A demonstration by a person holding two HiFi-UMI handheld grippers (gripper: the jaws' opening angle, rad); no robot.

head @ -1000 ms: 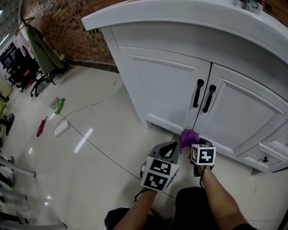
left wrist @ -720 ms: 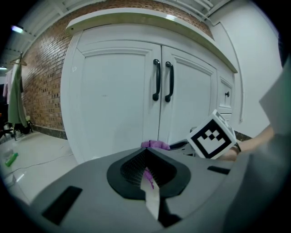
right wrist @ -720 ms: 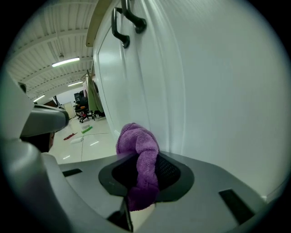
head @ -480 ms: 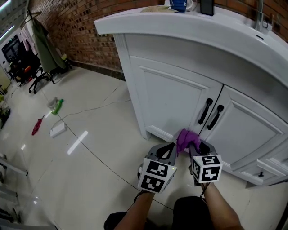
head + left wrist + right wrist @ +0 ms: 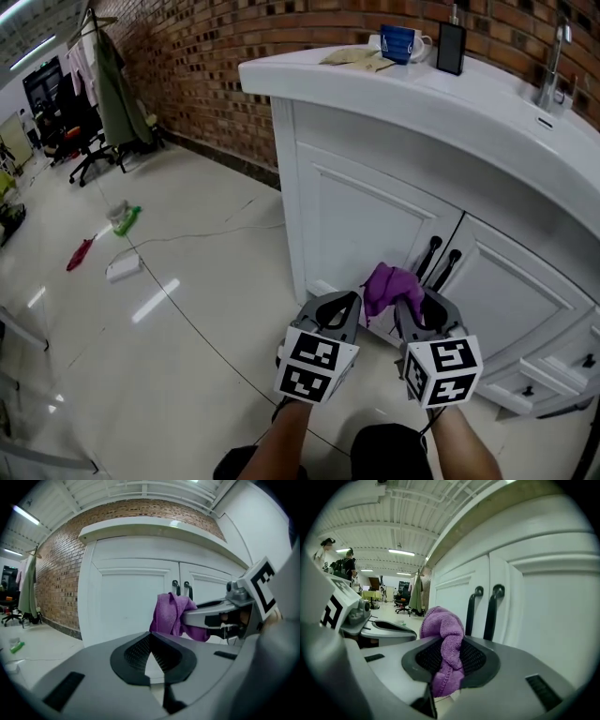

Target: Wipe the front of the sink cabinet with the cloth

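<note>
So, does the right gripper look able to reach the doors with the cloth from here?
Probably yes: the right gripper is shut on the cloth, facing the doors near the handles, with nothing between them; the left gripper sits off to the side.

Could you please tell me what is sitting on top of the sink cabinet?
A blue mug, a dark bottle, a flat tan item and a tap. The basin's inside is hidden.
</note>
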